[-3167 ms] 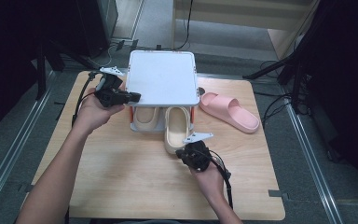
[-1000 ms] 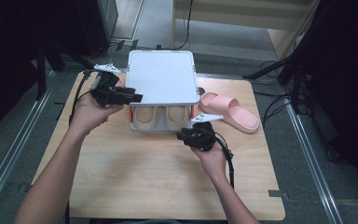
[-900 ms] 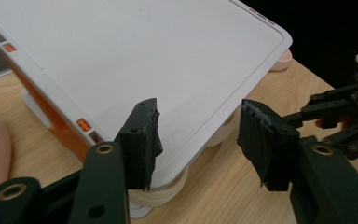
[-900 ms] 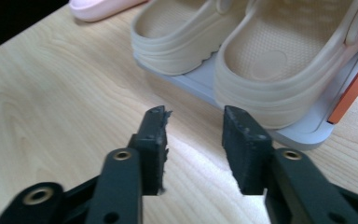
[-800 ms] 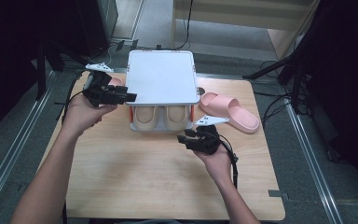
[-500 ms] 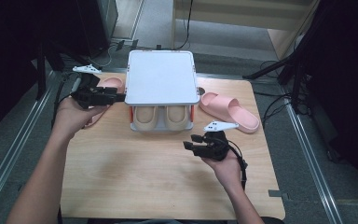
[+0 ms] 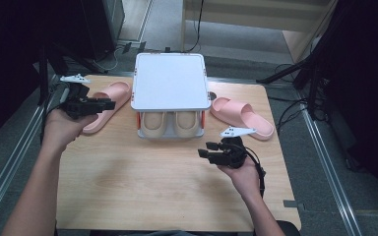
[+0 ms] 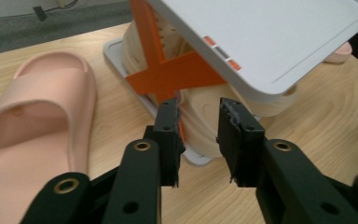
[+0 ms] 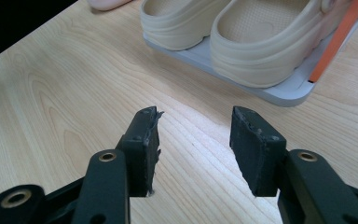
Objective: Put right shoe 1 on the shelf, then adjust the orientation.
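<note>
Beige clogs inside shoe rack

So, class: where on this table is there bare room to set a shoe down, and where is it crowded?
Free: the wide near strip of table in front of the rack, between the two forearms. Crowded: the far half, where a pink slipper lies left of the rack and another right of it.

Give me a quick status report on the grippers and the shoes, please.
Left gripper empty, jaws just narrowed. Right gripper open, empty. Beige clogs on rack's lower shelf. Pink slippers flank it.
</note>
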`<state>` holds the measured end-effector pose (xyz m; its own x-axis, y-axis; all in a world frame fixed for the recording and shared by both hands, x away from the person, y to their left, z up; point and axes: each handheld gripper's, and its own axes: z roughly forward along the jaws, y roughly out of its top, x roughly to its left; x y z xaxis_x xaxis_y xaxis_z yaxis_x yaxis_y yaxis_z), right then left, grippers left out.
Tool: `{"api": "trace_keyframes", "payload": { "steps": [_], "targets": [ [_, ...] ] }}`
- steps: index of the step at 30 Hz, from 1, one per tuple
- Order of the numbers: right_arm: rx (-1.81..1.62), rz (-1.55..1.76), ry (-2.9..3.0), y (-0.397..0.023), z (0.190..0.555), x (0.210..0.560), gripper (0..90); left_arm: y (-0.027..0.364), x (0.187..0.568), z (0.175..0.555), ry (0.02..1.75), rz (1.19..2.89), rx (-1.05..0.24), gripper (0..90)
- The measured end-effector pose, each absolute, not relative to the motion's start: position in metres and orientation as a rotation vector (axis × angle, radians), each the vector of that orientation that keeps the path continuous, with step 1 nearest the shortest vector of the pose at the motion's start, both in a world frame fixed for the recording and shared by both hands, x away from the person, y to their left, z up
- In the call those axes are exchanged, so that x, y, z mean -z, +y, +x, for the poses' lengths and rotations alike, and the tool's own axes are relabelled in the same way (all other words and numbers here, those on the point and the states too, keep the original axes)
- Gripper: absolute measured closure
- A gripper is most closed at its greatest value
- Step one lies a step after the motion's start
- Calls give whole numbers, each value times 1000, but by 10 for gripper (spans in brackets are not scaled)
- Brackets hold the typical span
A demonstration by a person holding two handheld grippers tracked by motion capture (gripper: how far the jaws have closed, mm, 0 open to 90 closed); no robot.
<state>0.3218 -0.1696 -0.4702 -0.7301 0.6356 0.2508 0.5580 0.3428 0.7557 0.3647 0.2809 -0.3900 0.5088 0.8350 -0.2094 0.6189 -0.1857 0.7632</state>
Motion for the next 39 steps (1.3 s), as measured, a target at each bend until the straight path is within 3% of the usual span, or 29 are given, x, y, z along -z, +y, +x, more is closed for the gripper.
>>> {"api": "trace_keyframes", "payload": {
  "steps": [5,13,20,23,29,39],
  "targets": [
    [-1334,1108,2522,-165,324,472,528,295,400,368,1231,1880,-318,821],
    [-1321,1103,2520,-165,324,473,529,315,427,381,1321,1867,-339,889],
    [-1291,1102,2528,-166,321,476,529,327,449,395,1380,1855,-320,894],
    [-1287,1108,2520,-169,317,477,529,329,454,402,1409,1895,-372,893],
    [-1282,1142,2500,-175,309,478,529,343,472,416,1455,1852,-302,894],
    [-1254,1165,2486,-180,302,481,528,345,497,429,1492,1907,-303,894]
  ]
}}
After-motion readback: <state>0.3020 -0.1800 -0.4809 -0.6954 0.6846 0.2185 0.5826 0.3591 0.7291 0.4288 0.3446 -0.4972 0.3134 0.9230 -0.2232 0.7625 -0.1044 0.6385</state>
